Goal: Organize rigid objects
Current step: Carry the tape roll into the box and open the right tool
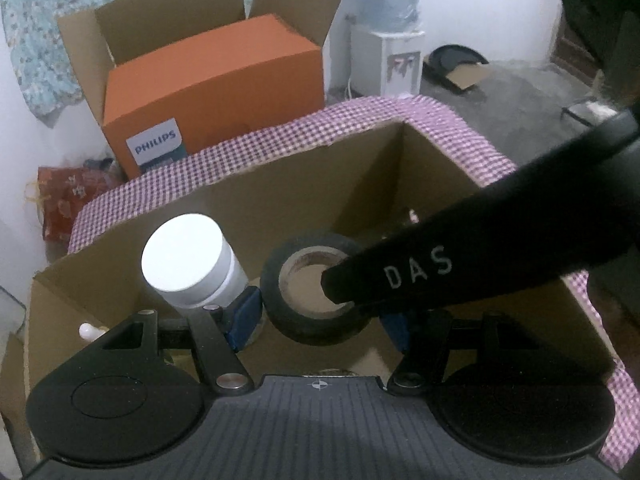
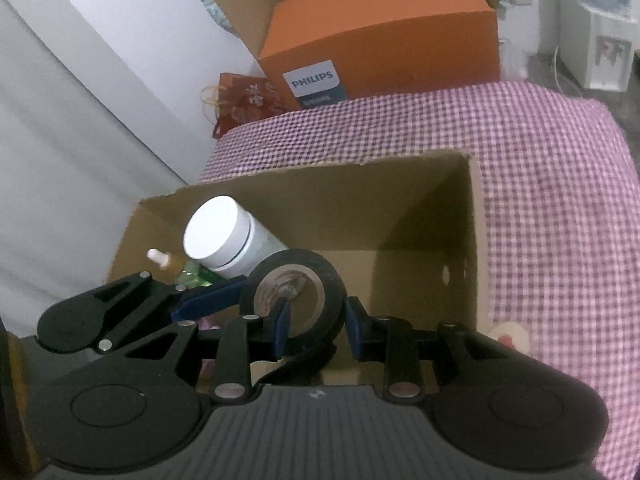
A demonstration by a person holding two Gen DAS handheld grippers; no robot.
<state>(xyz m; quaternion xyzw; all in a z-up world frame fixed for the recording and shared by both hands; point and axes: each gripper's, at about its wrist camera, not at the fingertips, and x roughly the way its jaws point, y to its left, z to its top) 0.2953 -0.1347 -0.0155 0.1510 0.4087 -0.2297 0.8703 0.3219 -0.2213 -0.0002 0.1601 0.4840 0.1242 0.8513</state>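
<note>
Blue-padded jaws of the right gripper [image 2: 316,326] pinch a black tape roll [image 2: 298,294] through its rim, above the open cardboard box [image 2: 478,240]. Just left, the left gripper [image 1: 320,320], partly parted, holds the white-capped jar [image 1: 192,266].

Matt cardboard box [image 2: 304,216], checked cloth [image 2: 540,168]

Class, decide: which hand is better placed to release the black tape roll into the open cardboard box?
Right. The right gripper has its jaws clamped on the tape roll wall, one finger through its hole, above the cardboard box. The left gripper straddles the roll; whether it presses is unclear.
</note>
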